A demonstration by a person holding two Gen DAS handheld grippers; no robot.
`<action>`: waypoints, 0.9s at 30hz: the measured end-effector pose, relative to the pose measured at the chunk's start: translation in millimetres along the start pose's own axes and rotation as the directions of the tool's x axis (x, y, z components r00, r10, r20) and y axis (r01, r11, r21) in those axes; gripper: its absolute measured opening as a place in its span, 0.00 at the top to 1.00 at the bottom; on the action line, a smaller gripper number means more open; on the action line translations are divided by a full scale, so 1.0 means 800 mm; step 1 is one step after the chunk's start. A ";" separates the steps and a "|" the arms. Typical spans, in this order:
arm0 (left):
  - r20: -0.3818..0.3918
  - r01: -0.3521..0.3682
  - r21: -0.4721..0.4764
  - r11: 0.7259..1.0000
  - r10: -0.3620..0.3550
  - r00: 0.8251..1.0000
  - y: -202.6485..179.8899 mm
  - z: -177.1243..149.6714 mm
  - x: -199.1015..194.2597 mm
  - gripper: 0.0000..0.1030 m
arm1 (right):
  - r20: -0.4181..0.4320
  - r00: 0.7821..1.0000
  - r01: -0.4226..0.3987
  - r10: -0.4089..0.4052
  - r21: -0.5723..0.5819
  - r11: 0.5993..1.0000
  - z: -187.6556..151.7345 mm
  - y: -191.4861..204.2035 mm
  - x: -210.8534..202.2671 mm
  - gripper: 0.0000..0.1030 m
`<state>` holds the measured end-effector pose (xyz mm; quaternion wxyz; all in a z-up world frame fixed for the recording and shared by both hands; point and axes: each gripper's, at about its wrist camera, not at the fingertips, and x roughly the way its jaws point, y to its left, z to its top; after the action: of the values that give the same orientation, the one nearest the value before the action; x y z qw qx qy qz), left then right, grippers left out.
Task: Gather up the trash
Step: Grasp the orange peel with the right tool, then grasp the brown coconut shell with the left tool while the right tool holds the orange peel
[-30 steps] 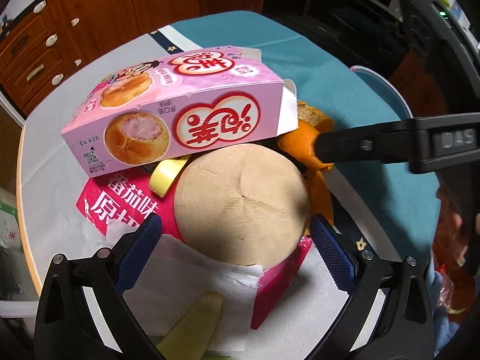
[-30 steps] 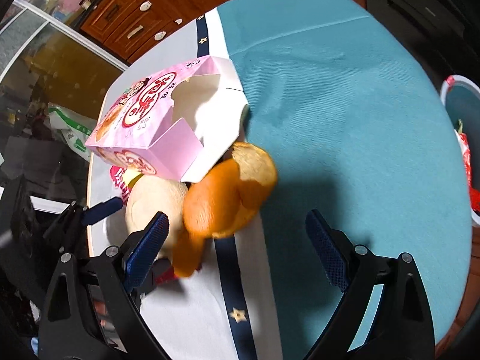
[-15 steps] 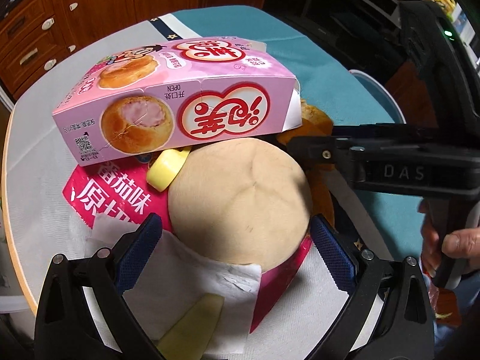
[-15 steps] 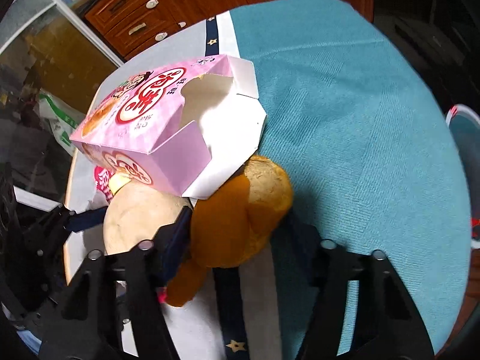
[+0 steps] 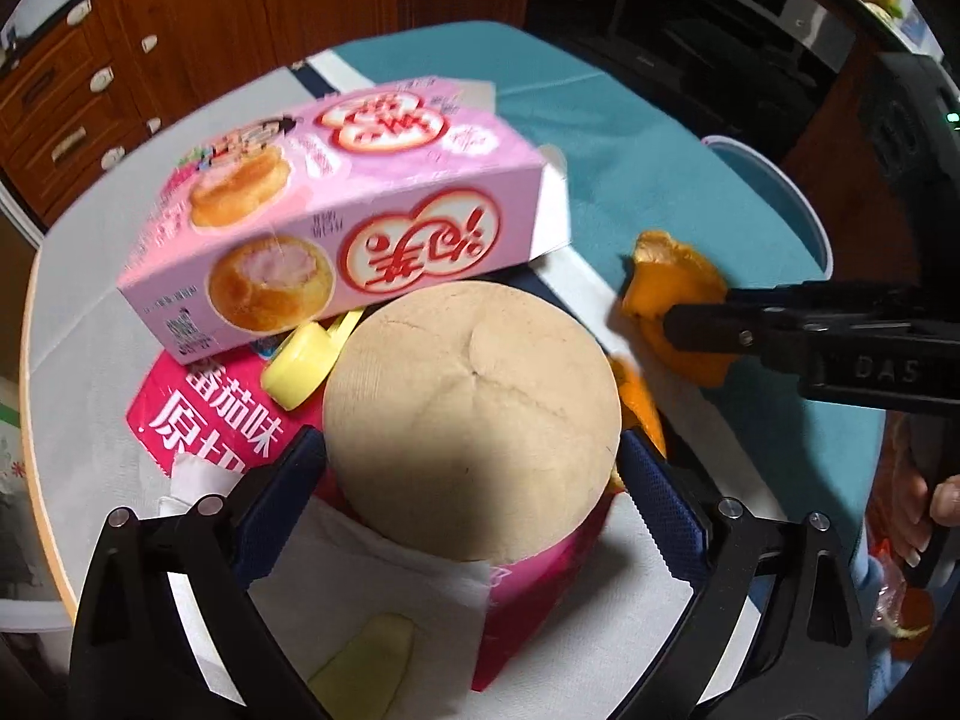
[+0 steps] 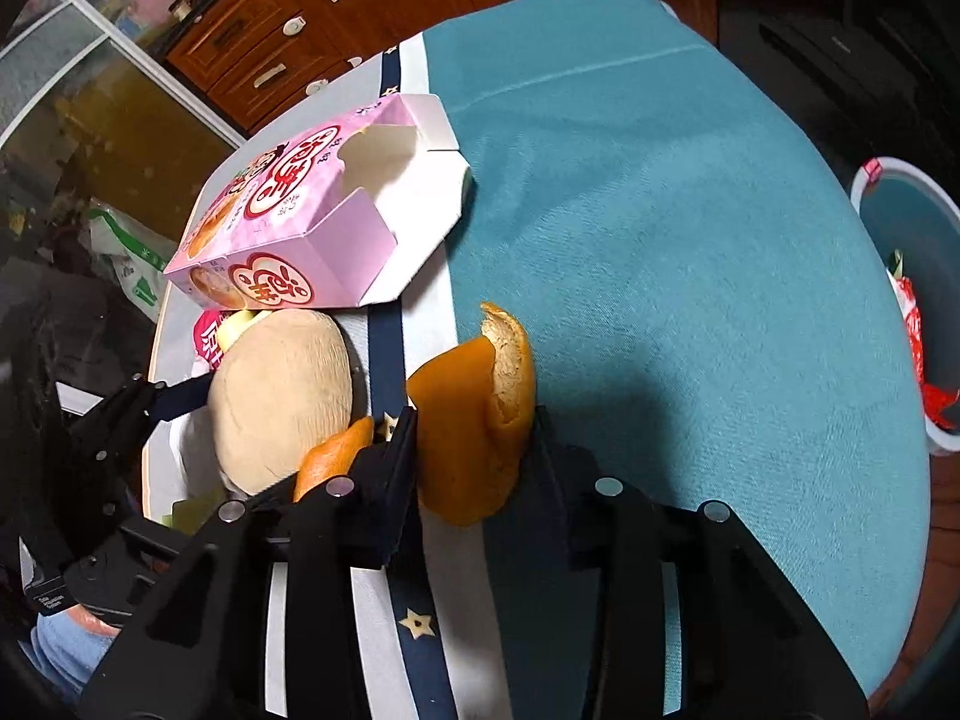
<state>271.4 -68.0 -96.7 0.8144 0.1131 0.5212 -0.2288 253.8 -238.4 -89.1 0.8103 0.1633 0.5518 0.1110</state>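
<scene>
A curled orange peel [image 6: 462, 396] sits between the fingers of my right gripper [image 6: 474, 420], whose jaws are closing and press on it. In the left wrist view the peel [image 5: 672, 282] hangs clear of the pile, over the teal cloth. My left gripper [image 5: 468, 468] stands open, its blue pads [image 5: 288, 474] on either side of a round tan ball [image 5: 474, 438]. A second peel strip [image 6: 336, 450] lies by the ball. An open pink pastry box [image 5: 336, 216] leans on the pile, over a yellow cap [image 5: 300, 372] and a red snack bag [image 5: 204, 414].
White tissue [image 5: 372, 588] and a pale green scrap [image 5: 366, 654] lie under my left gripper. A white-rimmed bin [image 6: 906, 252] with red wrappers stands off the table's right edge. The round table carries a teal cloth [image 6: 660, 210]. Wooden drawers stand behind. A hand [image 5: 942, 498] holds the right gripper.
My right gripper closed around the orange peel and drew it out to the right, away from the pile. The pink box shifted and tilted. My left gripper stayed around the ball.
</scene>
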 end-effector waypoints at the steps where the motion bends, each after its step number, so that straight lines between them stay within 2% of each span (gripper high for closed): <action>1: 0.010 -0.005 0.003 1.000 0.005 1.000 -0.002 -0.001 -0.005 0.06 | 0.002 1.000 -0.003 0.003 0.005 1.000 -0.001 -0.001 -0.001 0.65; 6: 0.062 -0.005 0.007 1.000 0.004 0.998 -0.005 -0.004 -0.041 0.07 | 0.007 1.000 -0.009 0.009 0.010 1.000 -0.009 -0.008 -0.008 0.65; 11: 0.050 0.030 -0.002 1.000 -0.030 0.998 -0.013 -0.011 -0.056 0.08 | 0.005 1.000 -0.016 0.015 0.014 1.000 -0.018 -0.016 -0.016 0.65; 17: 0.016 0.057 0.111 0.992 -0.059 0.998 -0.063 -0.009 -0.058 0.07 | 0.042 0.999 -0.022 0.019 0.067 0.998 -0.029 -0.043 -0.047 0.65; 27: 0.016 0.070 0.221 0.973 -0.075 0.997 -0.137 0.036 -0.052 0.08 | 0.094 0.995 0.003 -0.021 0.183 0.983 -0.063 -0.120 -0.100 0.65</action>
<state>225.9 -164.8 -41.1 0.7942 0.1806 0.4865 -0.3161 177.7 -348.8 -74.5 0.8180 0.2388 0.5211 0.0472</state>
